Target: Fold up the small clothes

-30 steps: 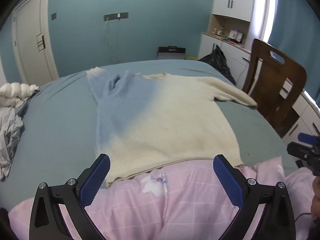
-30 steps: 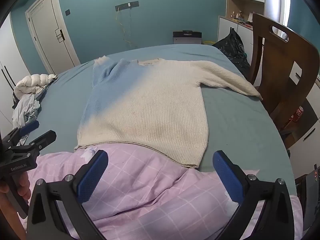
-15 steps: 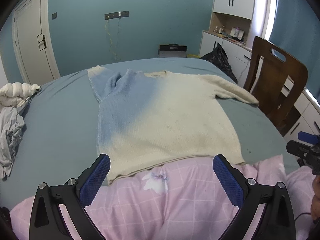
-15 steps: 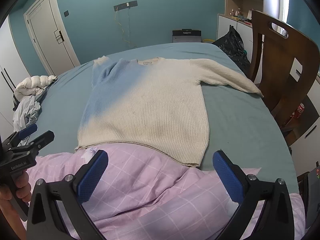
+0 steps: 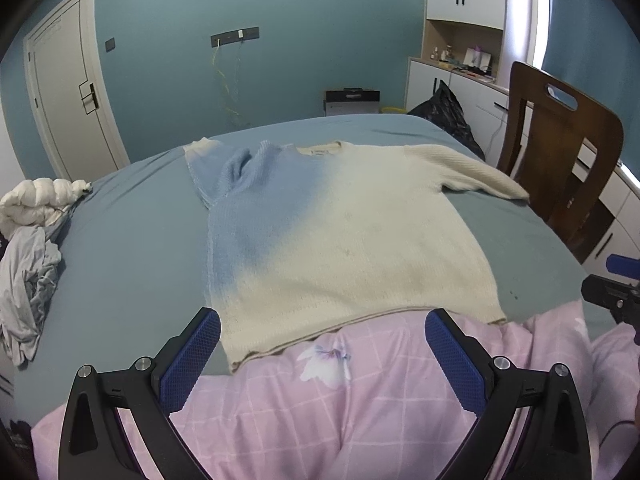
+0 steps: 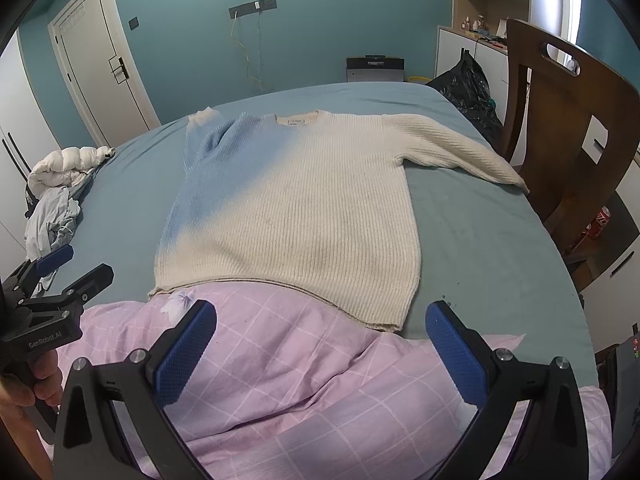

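— What is counted nearest the cameras?

— Two grippers are seen. The left gripper (image 5: 322,342) is held with its jaws spread wide and nothing between them; the right gripper (image 6: 321,336) is likewise spread and empty. Both are poised over one pink checked quilt (image 5: 360,400) bunched along the bed's near edge.

— And the task's thing?

— One cream knitted sweater (image 6: 296,216) is laid flat in the middle of the bed (image 5: 132,248), its hem resting on the quilt. One sleeve is stretched toward the right edge; the other is folded in over the chest, where bluish light falls.

— The surface and the room?

— A blue-grey sheet is spread over the bed. One heap of clothes (image 5: 28,280) is left at the left edge, one wooden chair (image 6: 568,128) stands beside the right edge, and one black bag (image 5: 444,116) lies beyond the far edge. One door (image 6: 104,68) is set in the teal wall.

— What is shown by one view only?

— A hand (image 6: 24,388) gripping the left gripper's handle, and a red can (image 6: 600,220) under the chair, are shown only from the right wrist.
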### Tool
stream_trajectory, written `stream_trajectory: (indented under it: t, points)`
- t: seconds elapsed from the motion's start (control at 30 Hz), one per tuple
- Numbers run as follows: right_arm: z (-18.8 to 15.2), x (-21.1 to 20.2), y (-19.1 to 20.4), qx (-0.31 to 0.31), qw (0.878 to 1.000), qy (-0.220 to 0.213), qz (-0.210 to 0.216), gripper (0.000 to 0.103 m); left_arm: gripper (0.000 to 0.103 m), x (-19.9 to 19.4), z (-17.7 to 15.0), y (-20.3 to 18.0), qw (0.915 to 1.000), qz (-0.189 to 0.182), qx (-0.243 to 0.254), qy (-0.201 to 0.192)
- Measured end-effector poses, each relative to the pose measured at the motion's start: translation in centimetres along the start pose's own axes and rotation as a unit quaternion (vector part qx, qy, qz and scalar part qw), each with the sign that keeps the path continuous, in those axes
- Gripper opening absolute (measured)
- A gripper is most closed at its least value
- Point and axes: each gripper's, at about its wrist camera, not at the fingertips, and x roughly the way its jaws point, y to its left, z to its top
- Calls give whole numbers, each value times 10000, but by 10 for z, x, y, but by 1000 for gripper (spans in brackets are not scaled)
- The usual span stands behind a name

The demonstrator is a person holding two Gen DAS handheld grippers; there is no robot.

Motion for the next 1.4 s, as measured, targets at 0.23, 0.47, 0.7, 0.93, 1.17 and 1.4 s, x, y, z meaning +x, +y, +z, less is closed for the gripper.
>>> stream_trajectory:
  t: [0.23, 0.47, 0.7, 0.93, 1.17, 1.4]
  points:
    - [-2, 5, -4, 67, 10000, 63, 0, 102, 103, 2, -1, 3, 10000, 5, -53, -12]
    - [-1, 15, -9, 182, 9997, 139, -91, 102, 103, 8, -2, 0, 9998, 181, 30, -37]
    - [0, 24, -7, 107, 9991, 173, -365, 102, 103, 13, -4, 4, 9999, 137, -12, -57]
    - [2, 27, 5, -78, 9991, 184, -367, 102, 103, 18, -1, 10, 9999, 94, -107, -28]
    - [3, 27, 2, -80, 9989, 122, -438, 102, 103, 27, -3, 14, 9994, 332, -52, -86]
    - [10, 36, -42, 337, 9967, 95, -737, 102, 103, 52, -6, 19, 9992, 400, -64, -55]
